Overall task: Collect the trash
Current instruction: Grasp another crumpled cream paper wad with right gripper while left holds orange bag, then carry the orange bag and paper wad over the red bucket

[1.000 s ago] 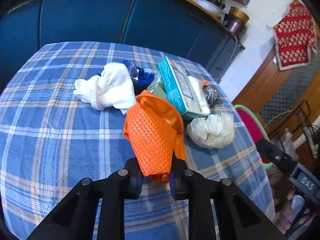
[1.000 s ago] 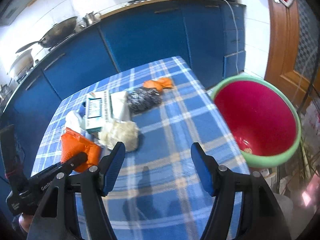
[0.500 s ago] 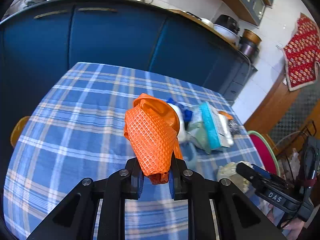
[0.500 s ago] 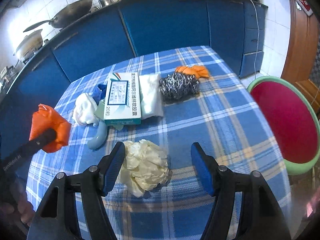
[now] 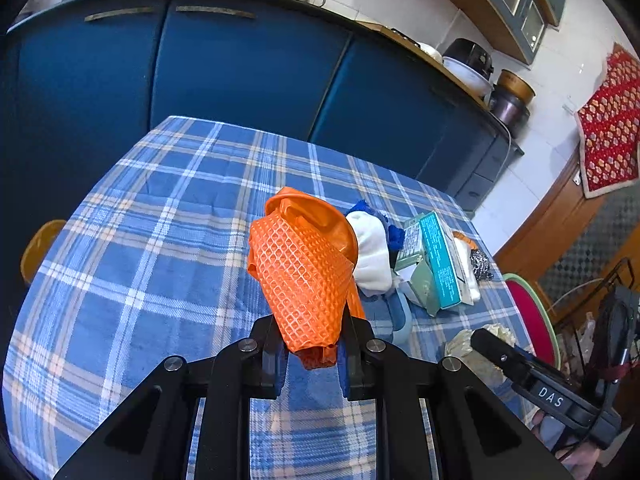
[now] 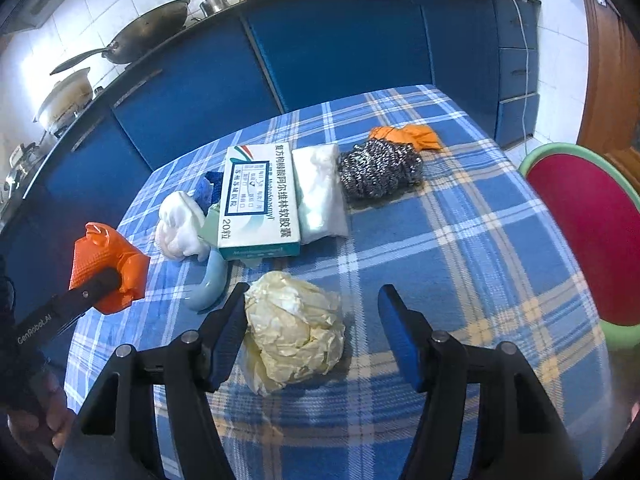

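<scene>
My left gripper (image 5: 310,354) is shut on an orange textured glove (image 5: 304,276) and holds it above the checked tablecloth (image 5: 152,248); the glove also shows in the right wrist view (image 6: 106,268). My right gripper (image 6: 312,320) is open, its fingers either side of a crumpled cream wrapper (image 6: 294,330) on the table. Beyond lie a teal medicine box (image 6: 258,204), a white wad (image 6: 178,226), a white plastic bag (image 6: 320,194), a steel scourer (image 6: 380,168), an orange scrap (image 6: 408,136) and a pale blue curved piece (image 6: 210,286).
A red basin with a green rim (image 6: 592,236) stands past the table's right edge. Blue kitchen cabinets (image 6: 320,48) run behind the table. A wooden door (image 6: 612,60) is at far right.
My left gripper has lifted the orange glove and pulled back left of the pile. My right gripper has moved left from near the basin and closer, now straddling the cream wrapper.
</scene>
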`<state>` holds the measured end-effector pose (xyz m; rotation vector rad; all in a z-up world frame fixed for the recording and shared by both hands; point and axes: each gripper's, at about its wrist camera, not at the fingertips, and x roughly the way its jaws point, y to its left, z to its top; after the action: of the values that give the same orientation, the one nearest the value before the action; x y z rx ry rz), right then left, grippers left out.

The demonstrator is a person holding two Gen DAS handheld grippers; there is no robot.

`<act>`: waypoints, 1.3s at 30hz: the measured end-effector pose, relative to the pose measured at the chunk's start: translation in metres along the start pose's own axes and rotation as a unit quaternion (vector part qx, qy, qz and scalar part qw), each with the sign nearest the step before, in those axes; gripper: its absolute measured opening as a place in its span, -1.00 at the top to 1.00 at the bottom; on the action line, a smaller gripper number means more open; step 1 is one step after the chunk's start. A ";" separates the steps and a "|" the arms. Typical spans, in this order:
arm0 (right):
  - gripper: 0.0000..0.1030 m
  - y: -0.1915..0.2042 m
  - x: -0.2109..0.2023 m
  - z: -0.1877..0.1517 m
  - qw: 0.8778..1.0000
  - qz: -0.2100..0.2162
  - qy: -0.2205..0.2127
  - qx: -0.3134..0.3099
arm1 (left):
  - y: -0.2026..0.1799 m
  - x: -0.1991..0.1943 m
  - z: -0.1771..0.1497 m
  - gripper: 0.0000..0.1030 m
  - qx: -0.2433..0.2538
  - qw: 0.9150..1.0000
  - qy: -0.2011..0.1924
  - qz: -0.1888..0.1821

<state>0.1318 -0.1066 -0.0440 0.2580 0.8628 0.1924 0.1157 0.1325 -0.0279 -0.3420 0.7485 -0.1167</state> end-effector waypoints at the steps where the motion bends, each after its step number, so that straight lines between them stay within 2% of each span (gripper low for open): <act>1: -0.28 0.000 0.001 -0.001 1.000 0.006 0.002 0.004 | -0.001 0.000 0.000 0.62 0.001 1.000 0.001 0.000; 4: -0.18 0.001 0.002 -0.003 1.000 0.018 0.003 0.006 | -0.002 0.000 -0.001 0.62 0.002 1.000 0.002 -0.002; 8: 0.12 0.007 0.001 -0.003 1.000 0.029 0.000 -0.011 | -0.003 0.001 -0.002 0.62 -0.003 1.000 0.006 -0.006; 9: 0.13 0.008 0.000 -0.003 0.999 0.030 0.000 -0.013 | -0.004 0.002 -0.002 0.62 -0.002 1.000 0.007 -0.006; 19: 0.18 0.006 -0.009 -0.002 0.999 0.036 -0.009 -0.012 | -0.010 0.005 -0.001 0.62 -0.002 1.000 0.011 -0.006; 39: 0.18 -0.009 -0.056 -0.001 0.998 0.047 -0.047 -0.004 | -0.046 -0.025 0.000 0.62 0.018 1.000 -0.010 -0.010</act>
<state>0.0962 -0.1300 -0.0070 0.2988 0.7573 0.2692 0.0982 0.0948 0.0039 -0.3172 0.7224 -0.1455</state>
